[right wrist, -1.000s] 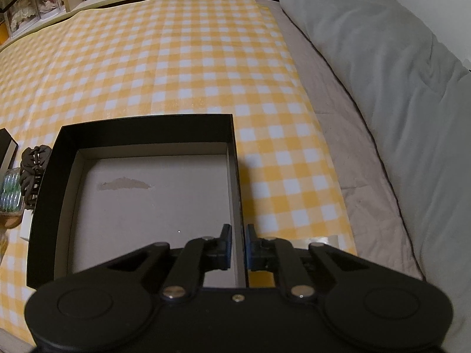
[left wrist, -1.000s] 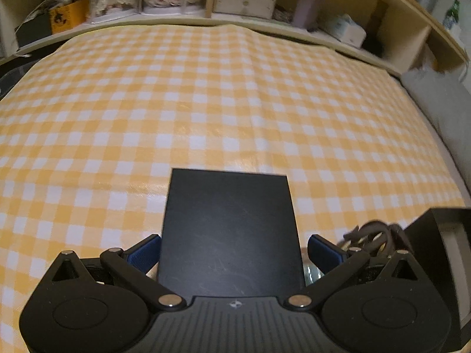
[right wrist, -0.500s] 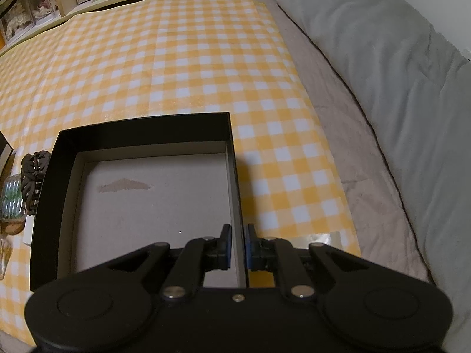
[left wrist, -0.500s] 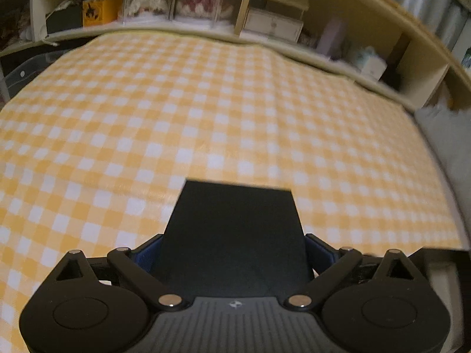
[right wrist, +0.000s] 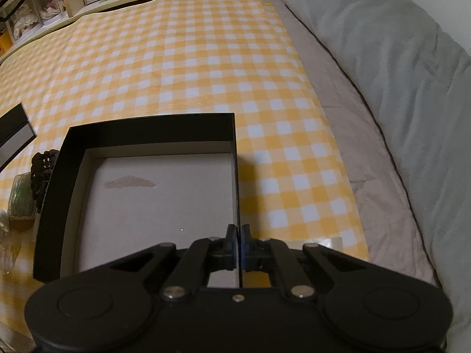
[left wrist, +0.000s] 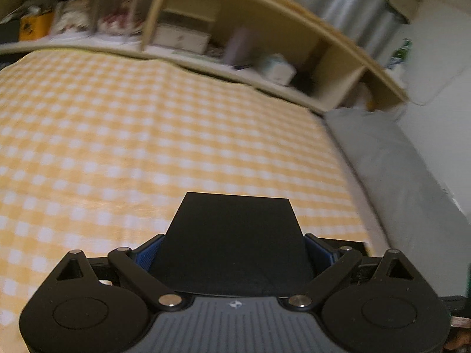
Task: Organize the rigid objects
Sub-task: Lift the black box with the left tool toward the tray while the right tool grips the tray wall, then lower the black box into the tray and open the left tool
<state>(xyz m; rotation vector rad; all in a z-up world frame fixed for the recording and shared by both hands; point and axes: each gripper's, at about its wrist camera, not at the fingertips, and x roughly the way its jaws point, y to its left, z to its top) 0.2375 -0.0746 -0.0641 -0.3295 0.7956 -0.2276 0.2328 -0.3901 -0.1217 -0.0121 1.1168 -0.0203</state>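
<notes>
Left wrist view showed the left hand-held gripper (left wrist: 232, 245) spread wide, its blue pads pressed on both side edges of a flat black rectangular box lid (left wrist: 234, 241), which it gripped and carried clear above the yellow-and-white checked cloth (left wrist: 132, 135). Ahead of the lid, the cloth lay as a broad open stretch reaching to a curved pale wooden shelf unit (left wrist: 241, 44) along the far edge; the picture was blurred. A grey pillow (left wrist: 391, 161) bordered the cloth on the right.

Right wrist view showed the right hand-held gripper (right wrist: 238, 245) clenched almost fully, pinching the thin right-hand wall of an open black cardboard box (right wrist: 147, 126) with a pale grey inside. The box rested on the checked cloth near its front edge. Just beyond the box's left wall lay a dark hair claw clip (right wrist: 42, 167) and a small clear container with green contents (right wrist: 22, 195), both close against the box. The lid appeared again at the far left edge of this view, raised and tilted. Open cloth extended behind and to the right of the box, ending at a beige sheet (right wrist: 338, 117) and the grey pillow.
</notes>
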